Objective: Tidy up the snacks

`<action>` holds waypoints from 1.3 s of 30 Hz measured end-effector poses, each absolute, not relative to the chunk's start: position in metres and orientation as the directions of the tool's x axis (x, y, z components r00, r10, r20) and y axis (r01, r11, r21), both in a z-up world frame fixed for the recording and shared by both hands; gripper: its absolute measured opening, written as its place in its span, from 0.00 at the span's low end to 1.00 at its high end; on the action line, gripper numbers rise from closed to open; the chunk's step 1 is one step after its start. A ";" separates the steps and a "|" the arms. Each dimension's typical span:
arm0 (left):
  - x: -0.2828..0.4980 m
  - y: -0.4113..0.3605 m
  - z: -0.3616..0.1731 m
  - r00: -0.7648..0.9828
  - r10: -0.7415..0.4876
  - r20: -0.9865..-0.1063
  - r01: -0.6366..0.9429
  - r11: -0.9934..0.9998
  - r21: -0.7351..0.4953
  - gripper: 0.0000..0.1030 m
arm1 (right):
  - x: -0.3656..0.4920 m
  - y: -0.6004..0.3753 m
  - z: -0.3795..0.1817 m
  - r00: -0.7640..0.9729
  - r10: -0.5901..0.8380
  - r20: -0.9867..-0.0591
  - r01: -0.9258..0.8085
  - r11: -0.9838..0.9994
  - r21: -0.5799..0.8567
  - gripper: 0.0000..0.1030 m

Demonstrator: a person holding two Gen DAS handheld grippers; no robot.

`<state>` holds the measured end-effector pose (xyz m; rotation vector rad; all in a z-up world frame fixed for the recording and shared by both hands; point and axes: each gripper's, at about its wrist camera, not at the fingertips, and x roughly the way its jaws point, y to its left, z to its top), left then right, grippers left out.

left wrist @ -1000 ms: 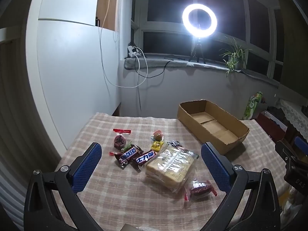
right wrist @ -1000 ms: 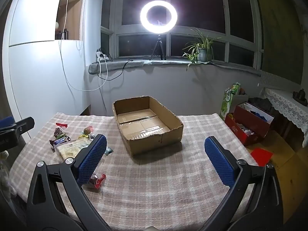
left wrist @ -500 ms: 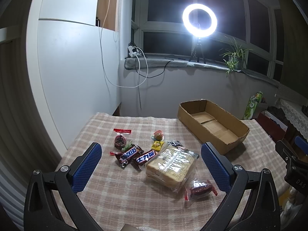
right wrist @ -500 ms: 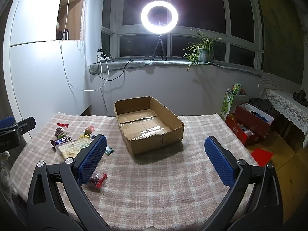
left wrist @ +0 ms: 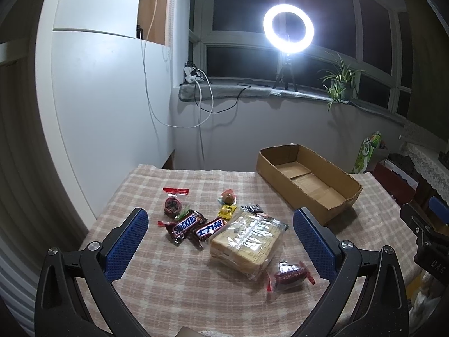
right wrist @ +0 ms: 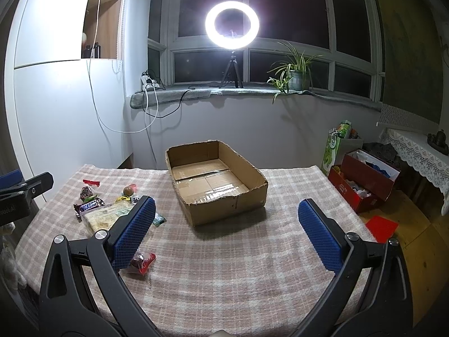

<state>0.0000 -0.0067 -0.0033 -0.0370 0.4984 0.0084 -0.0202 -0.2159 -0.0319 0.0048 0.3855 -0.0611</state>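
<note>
Snacks lie in a loose heap on the checked tablecloth (left wrist: 174, 280): a Snickers bar (left wrist: 183, 223), a second chocolate bar (left wrist: 211, 228), a clear bag of sliced bread (left wrist: 248, 240), a red-wrapped sweet (left wrist: 289, 276), a dark round sweet (left wrist: 172, 205) and small candies (left wrist: 228, 198). An empty cardboard box (left wrist: 308, 181) stands to their right, and in the right wrist view the box (right wrist: 216, 185) is straight ahead. My left gripper (left wrist: 221, 238) hovers open above the snacks. My right gripper (right wrist: 228, 233) is open in front of the box, holding nothing.
A ring light (right wrist: 232, 24) on a tripod and a potted plant (right wrist: 294, 75) stand on the windowsill behind. A white cabinet (left wrist: 112, 106) is at the left. Red boxes (right wrist: 364, 182) and a green carton (right wrist: 334, 146) sit on the floor to the right.
Both views have shifted very slightly; the snacks and the box have not moved. Both grippers stay open.
</note>
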 end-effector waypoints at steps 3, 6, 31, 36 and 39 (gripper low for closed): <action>0.000 -0.007 -0.003 0.878 -0.003 -0.479 -0.015 0.999 -0.035 0.99 | -0.020 -0.216 -0.032 0.924 -0.059 -0.378 0.061 0.998 -0.006 1.00; 0.000 -0.007 -0.002 0.879 -0.003 -0.477 -0.014 0.999 -0.033 0.99 | -0.020 -0.215 -0.032 0.924 -0.058 -0.378 0.061 0.998 -0.006 1.00; 0.012 -0.003 -0.014 0.852 -0.021 -0.523 -0.011 0.998 -0.058 0.99 | -0.002 -0.211 -0.045 0.889 0.000 -0.458 0.011 1.000 0.020 1.00; 0.018 -0.003 -0.017 0.840 -0.035 -0.542 -0.003 0.998 -0.069 0.99 | 0.006 -0.210 -0.045 0.878 0.023 -0.477 -0.004 0.999 0.039 1.00; 0.020 -0.002 -0.019 0.834 -0.043 -0.551 0.001 0.997 -0.076 0.99 | 0.012 -0.212 -0.046 0.868 0.045 -0.495 -0.015 0.998 0.063 1.00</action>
